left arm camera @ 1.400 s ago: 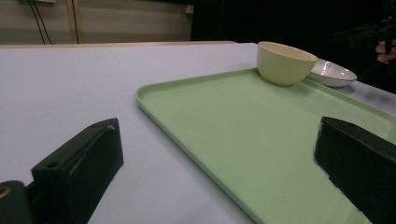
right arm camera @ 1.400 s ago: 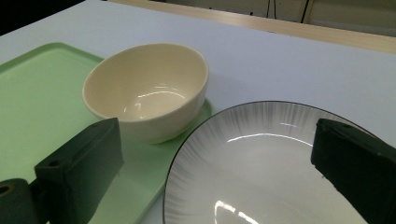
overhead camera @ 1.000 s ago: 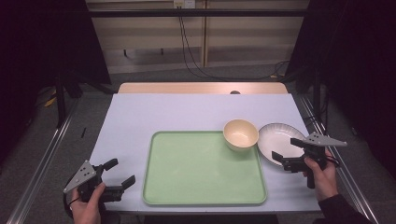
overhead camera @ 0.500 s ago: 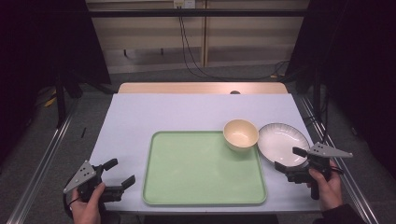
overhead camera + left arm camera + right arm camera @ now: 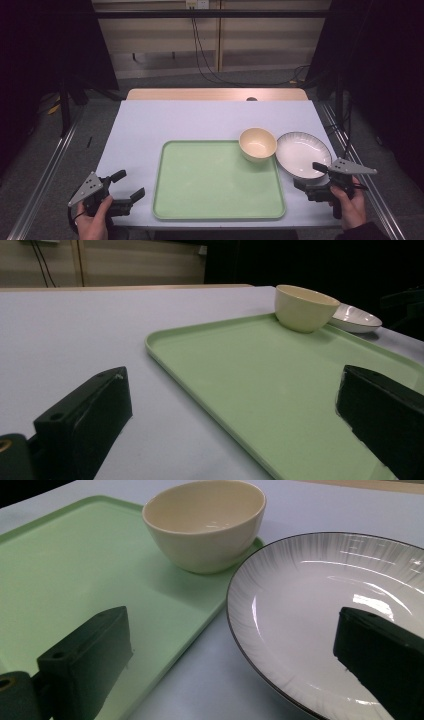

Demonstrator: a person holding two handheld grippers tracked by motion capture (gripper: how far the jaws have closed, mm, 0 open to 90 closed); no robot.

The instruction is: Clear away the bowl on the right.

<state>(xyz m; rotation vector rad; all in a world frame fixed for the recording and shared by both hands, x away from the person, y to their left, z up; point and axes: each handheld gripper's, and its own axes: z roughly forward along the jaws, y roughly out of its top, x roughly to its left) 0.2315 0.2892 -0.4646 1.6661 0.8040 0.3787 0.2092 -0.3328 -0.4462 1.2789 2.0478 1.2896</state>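
Observation:
A light green tray point(image 5: 210, 185) lies in the middle of the pale table, also the tray point(image 5: 280, 390) and the tray point(image 5: 60, 570). A cream bowl point(image 5: 257, 144) stands on its far right corner, seen as the bowl point(image 5: 306, 307) and the bowl point(image 5: 205, 522). A white plate point(image 5: 302, 154) with a dark rim sits on the table right of the tray; the plate point(image 5: 325, 610) is close up, the plate point(image 5: 356, 317) far off. My left gripper point(image 5: 127, 186) is open, empty, at the front left corner. My right gripper point(image 5: 310, 175) is open, empty, at the plate's near edge.
The table's front edge runs just under both hands. A wooden strip point(image 5: 215, 94) borders the far edge, with cables point(image 5: 200, 50) hanging behind it. Metal rails point(image 5: 45, 170) flank the table. Bare tabletop point(image 5: 200, 120) stretches beyond the tray.
My right gripper has drawn back toward me and a little right, from over the plate's near part to its near edge. The left gripper has stayed put.

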